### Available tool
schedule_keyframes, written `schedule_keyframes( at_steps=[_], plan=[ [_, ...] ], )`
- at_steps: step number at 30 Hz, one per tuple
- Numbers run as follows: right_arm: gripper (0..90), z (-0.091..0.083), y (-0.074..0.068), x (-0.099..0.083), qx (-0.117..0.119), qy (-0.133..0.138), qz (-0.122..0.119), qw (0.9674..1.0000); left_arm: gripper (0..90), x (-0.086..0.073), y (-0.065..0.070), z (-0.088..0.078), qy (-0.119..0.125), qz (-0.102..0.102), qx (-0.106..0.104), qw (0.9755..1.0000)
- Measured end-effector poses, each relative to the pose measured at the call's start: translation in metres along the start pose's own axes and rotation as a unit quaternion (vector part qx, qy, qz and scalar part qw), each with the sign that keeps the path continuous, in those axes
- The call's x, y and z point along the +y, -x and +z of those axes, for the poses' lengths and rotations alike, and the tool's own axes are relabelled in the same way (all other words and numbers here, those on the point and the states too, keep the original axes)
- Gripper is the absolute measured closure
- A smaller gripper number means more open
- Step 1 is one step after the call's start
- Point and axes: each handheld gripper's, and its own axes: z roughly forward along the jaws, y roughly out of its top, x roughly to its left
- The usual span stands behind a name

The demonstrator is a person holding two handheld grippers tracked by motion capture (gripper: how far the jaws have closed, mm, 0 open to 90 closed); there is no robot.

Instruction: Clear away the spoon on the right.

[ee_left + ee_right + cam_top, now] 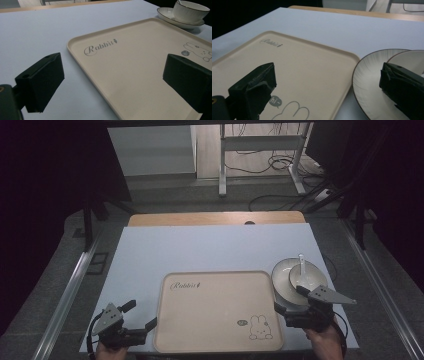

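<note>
A cream tray (pixel 215 312) lay flat on the near middle of the white bench (pixel 200 247), printed with the word "Rabbit" at its far left corner and a small rabbit drawing at its near right corner. Just beside the tray's right edge, toward the far end of that edge, stood a white saucer (pixel 282 287) with a dark rim. A white bowl (pixel 307 276) rested on the saucer, and a white spoon (pixel 302 261) stood in the bowl with its handle pointing to the far side.

The left claw (pixel 140 315) sat at the near left corner of the tray, held by a hand (pixel 111 351) at the near edge of the bench. Its jaws stood wide apart and gripped nothing. In the left gripper view one jaw hung over the bare bench left of the tray and the other over the tray's surface, so the tray's left rim (pixel 82 62) lay between them.

The right claw (pixel 291 299) sat at the near right of the scene, held by the other hand (pixel 327 342). Its jaws were also wide and empty. In the right gripper view one jaw hung over the tray (pixel 294 67) near the rabbit drawing and the other over the saucer (pixel 372 82), with the saucer's near left rim between them; whether a jaw touched the saucer could not be told.
</note>
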Motion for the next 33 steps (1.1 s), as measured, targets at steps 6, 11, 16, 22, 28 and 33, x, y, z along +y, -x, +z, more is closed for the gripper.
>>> schedule_keyframes(
  at_steps=[6, 11, 16, 22, 28, 33],
  plan=[
    [0.0, -0.001, 0.006, 0.006, -0.034, -0.006, 0.004, 0.9994, 2.3, -0.001, -0.001, 0.0, 0.005, 0.006, 0.012, 0.9999],
    [0.0, -0.004, 0.01, 0.014, -0.045, -0.012, -0.001, 0.9989, 2.2, -0.002, -0.002, -0.001, 0.003, 0.013, 0.022, 0.9997],
    [0.0, -0.003, 0.012, 0.017, -0.05, -0.035, -0.01, 0.9981, 2.3, -0.004, -0.002, -0.003, -0.005, 0.014, 0.03, 0.9994],
    [0.2, 0.001, 0.016, 0.018, -0.057, -0.047, -0.016, 0.9971, 2.3, -0.005, -0.003, -0.005, -0.004, 0.009, 0.032, 0.9994],
    [14.2, 0.001, 0.024, 0.023, -0.063, -0.047, -0.021, 0.9966, 2.3, -0.005, -0.004, -0.006, -0.004, 0.008, 0.028, 0.9996],
    [18.6, 0.002, 0.033, 0.026, -0.072, -0.055, -0.014, 0.9958, 2.3, -0.005, -0.004, -0.007, -0.004, 0.008, 0.028, 0.9996]
  ],
)
